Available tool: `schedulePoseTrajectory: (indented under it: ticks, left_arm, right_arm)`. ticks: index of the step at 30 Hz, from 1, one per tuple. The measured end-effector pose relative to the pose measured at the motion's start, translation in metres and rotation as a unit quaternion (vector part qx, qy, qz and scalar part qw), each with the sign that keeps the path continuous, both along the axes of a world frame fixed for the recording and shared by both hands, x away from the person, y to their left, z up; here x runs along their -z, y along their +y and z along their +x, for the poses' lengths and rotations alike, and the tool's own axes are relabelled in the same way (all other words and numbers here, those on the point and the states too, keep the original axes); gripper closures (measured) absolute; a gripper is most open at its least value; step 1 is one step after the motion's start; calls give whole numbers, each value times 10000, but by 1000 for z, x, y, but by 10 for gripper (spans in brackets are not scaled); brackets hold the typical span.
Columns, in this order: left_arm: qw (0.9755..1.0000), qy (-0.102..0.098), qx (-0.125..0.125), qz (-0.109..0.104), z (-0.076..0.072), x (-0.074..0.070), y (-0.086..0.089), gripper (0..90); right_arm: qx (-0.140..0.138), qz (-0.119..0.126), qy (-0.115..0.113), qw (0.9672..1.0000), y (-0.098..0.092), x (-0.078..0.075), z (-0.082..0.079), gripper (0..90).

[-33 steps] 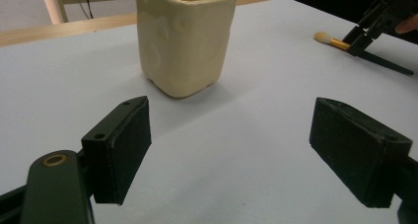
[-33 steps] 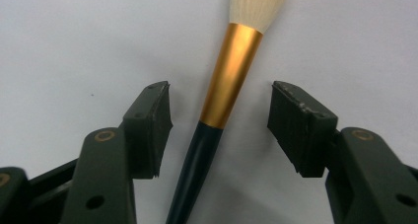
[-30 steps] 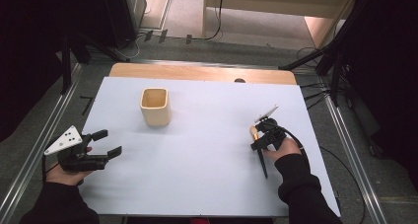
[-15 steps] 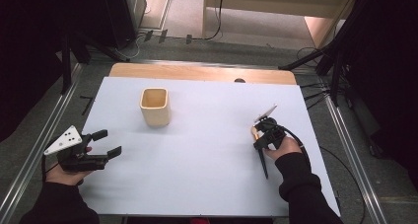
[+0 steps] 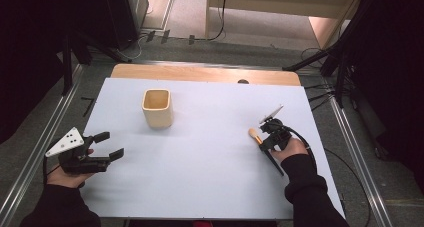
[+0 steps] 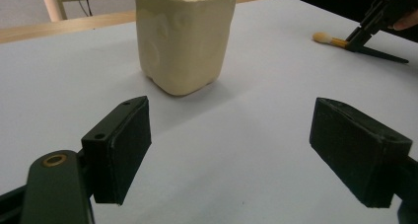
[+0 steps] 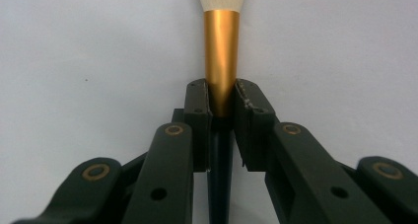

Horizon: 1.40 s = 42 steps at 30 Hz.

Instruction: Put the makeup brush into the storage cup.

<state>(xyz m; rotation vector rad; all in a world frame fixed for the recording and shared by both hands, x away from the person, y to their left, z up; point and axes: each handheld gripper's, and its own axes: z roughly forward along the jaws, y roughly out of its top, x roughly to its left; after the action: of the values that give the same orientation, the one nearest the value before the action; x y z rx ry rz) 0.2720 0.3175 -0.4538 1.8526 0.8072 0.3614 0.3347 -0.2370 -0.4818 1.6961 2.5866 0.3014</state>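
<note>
My right hand-held gripper (image 7: pixel 222 103) has just been closing and now pinches the makeup brush (image 7: pixel 222 51) by its gold ferrule, flat on the counter (image 5: pixel 210 152). Gripped so far forward, its long handle could swing and slip. My left hand-held gripper (image 6: pixel 246 150) gapes empty near the cream cup (image 6: pixel 185 36).

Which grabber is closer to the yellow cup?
The left. The left gripper sits open a little way in front of the cup, on its left. The right gripper is farther off on the cup's other side, and its jaws have just closed on the brush.
</note>
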Motion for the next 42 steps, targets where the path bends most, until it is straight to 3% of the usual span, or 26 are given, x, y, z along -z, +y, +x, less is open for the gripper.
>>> schedulePoseTrajectory:
  ticks: [18,25,32,36,42]
  left_arm:
    - [10000,12,-10,-1,0,0,0,167]
    - [10000,11,-7,4,1,0,1,167]
    - [10000,23,4,20,1,1,0,167]
    - [10000,25,2,15,1,1,0,167]
    - [10000,33,-1,9,1,1,0,167]
  right_arm:
    - [-25,214,179,9996,-7,-1,5,784]
    - [-43,159,227,9996,-6,-4,5,785]
    - [-96,252,197,9994,-6,-15,4,786]
    - [-144,442,273,9985,-5,-21,2,786]
    - [-177,568,203,9980,-3,-32,-3,786]
